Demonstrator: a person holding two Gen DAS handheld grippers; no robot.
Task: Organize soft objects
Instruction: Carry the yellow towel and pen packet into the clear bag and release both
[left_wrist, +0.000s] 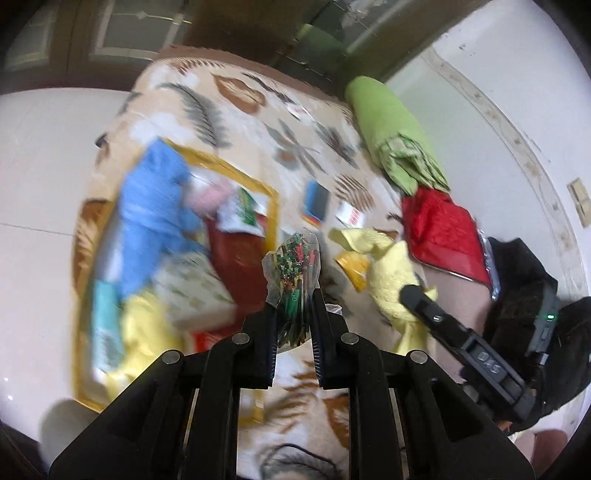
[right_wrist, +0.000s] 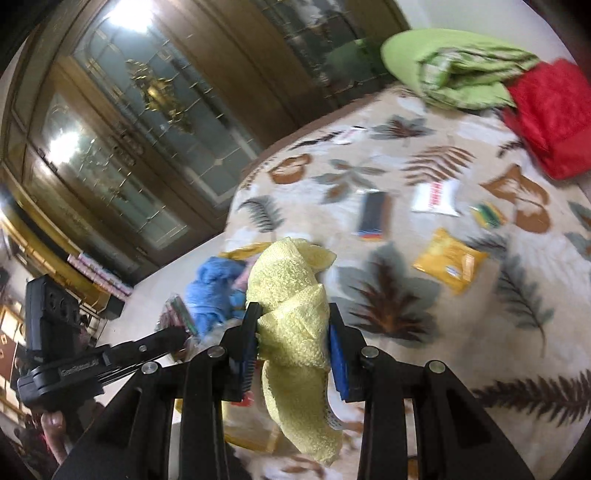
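The left gripper is clamping nearly closed on a clear packet of small coloured pieces; the right gripper is holding, jaws part-way apart, a bunched yellow towel; both loads are hanging above the leaf-patterned blanket. Judged step: carrying both items toward the yellow-rimmed box, which is already holding a blue cloth. The next move is calling for positioning over the box, then releasing.
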